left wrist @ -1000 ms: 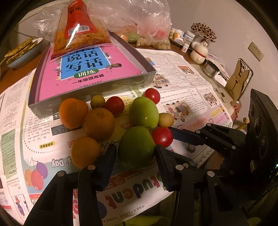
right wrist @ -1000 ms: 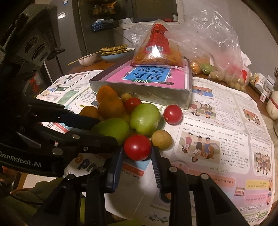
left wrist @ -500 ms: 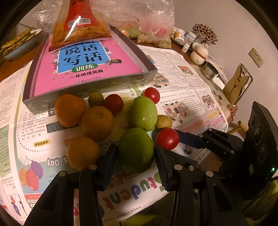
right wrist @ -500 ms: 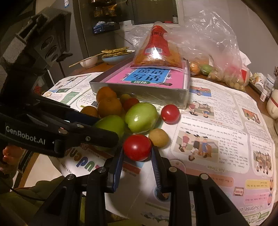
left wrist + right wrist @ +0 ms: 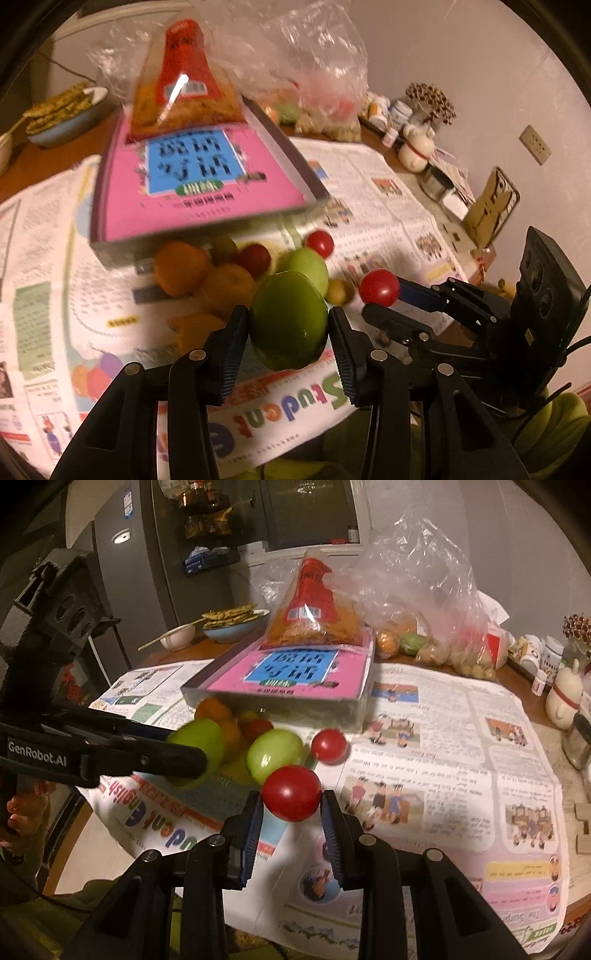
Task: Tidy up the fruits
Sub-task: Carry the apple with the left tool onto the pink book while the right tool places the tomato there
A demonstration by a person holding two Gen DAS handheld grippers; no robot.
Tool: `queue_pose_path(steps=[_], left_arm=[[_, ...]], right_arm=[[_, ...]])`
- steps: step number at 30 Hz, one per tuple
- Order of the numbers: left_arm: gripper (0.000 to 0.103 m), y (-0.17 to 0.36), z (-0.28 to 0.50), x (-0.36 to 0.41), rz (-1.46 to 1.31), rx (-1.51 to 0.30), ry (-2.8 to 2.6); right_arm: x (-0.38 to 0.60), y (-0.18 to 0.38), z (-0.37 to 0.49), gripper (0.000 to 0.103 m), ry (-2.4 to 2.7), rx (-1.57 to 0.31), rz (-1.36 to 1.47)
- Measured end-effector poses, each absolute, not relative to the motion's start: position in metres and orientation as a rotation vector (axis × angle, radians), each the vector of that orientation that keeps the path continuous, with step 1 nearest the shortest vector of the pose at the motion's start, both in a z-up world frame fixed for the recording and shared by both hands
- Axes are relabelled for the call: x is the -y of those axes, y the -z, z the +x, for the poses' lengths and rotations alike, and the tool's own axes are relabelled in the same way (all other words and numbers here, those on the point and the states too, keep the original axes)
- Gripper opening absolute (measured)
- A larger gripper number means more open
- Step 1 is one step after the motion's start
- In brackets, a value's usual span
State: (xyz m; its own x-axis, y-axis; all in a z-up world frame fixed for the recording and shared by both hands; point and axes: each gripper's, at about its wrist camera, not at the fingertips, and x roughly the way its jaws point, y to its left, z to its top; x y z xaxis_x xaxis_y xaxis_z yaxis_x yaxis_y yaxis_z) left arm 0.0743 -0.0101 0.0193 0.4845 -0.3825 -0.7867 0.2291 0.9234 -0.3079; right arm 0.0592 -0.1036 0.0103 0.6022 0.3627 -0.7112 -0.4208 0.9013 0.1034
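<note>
The left gripper has its jaws closed partway onto a large green fruit, one pad pressed to each side, and the fruit hangs clear above the newspaper that covers the desk. The right gripper has its jaws drawn close together around a small red tomato, also held off the paper. Both grips look centred on the widest part of the fruit, so the step in hand seems to be carrying each piece away from the pile; doing it well likely means keeping the squeeze gentle but steady, holding the grippers level enough that the round fruit cannot slip forward, and keeping the two grippers apart while they travel. Just beyond the jaws the remaining pile sits on the newspaper: a second green fruit, oranges, another tomato. Behind the pile lies a box holding a pink book, with a snack bag resting on it.
</note>
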Motion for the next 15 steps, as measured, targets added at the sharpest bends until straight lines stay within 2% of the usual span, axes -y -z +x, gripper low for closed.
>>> queue_pose_path(steps=[15], left_arm=[[0.046,-0.033,0.109,-0.036,-0.226,-0.921,0.224]], right_arm=[[0.087,-0.034,0.110,0.033,-0.453,-0.747,-0.081]])
